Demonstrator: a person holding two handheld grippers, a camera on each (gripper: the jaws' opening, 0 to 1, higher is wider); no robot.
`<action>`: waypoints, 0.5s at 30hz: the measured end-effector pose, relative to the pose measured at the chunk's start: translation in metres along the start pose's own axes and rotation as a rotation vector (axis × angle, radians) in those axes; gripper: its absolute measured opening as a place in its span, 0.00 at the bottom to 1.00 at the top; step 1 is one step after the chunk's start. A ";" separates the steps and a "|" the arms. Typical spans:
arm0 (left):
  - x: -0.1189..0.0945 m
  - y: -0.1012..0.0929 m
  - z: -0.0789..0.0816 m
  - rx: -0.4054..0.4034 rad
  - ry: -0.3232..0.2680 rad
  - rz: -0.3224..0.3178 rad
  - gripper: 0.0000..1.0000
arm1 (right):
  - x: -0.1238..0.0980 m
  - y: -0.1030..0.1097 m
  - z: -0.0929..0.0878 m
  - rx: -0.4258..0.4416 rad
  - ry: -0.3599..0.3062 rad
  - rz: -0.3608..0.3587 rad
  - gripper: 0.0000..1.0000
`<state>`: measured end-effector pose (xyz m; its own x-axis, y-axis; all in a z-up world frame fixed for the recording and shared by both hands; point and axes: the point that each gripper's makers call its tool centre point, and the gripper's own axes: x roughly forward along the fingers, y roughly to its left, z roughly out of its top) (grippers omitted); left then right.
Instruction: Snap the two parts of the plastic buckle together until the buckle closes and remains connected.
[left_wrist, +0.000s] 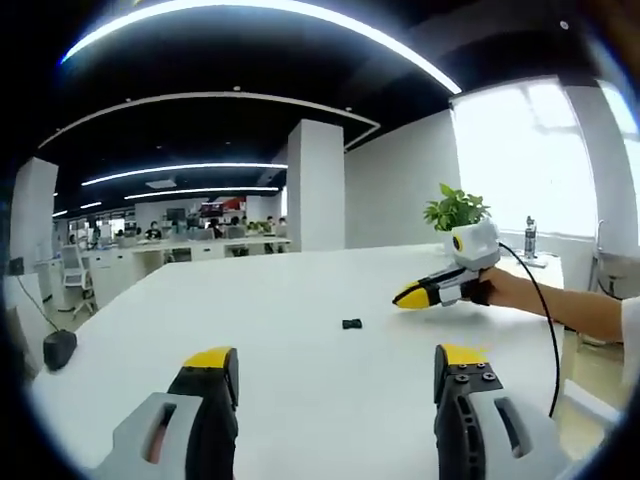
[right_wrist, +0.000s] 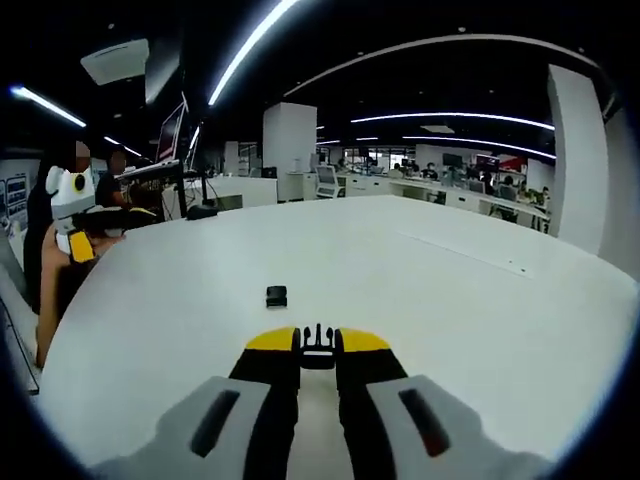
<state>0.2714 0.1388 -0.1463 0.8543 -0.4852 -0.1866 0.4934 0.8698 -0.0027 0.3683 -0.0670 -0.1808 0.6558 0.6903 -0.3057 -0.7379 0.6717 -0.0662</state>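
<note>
In the right gripper view my right gripper (right_wrist: 318, 340) is shut on a black pronged buckle part (right_wrist: 318, 354), its prongs sticking out past the yellow tips. The other black buckle part (right_wrist: 276, 295) lies on the white table (right_wrist: 450, 300) just beyond, a little to the left. In the left gripper view that same loose part (left_wrist: 352, 324) lies ahead of my left gripper (left_wrist: 335, 362), which is open with nothing between its jaws. The right gripper (left_wrist: 408, 297) comes in from the right, held by a hand, tips near the loose part. The left gripper (right_wrist: 78, 247) hovers at the table's far left.
A potted plant (left_wrist: 458, 208) and a bottle (left_wrist: 530, 236) stand at the table's far right edge. A black object (left_wrist: 60, 348) sits off the left edge. A cable (left_wrist: 545, 320) trails from the right gripper. Desks, monitors and people fill the office behind.
</note>
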 end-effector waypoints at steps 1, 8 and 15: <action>0.002 -0.001 0.001 -0.006 0.001 -0.008 0.79 | 0.000 0.000 0.000 -0.002 0.000 0.002 0.13; 0.025 0.001 0.007 0.025 0.019 -0.068 0.79 | -0.001 0.003 -0.002 -0.005 0.003 0.021 0.13; 0.048 -0.004 0.007 0.049 0.043 -0.091 0.79 | -0.001 0.001 -0.003 -0.001 0.000 0.021 0.13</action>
<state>0.3116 0.1109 -0.1482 0.7981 -0.5570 -0.2299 0.5771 0.8163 0.0258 0.3667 -0.0676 -0.1836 0.6405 0.7041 -0.3066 -0.7515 0.6569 -0.0610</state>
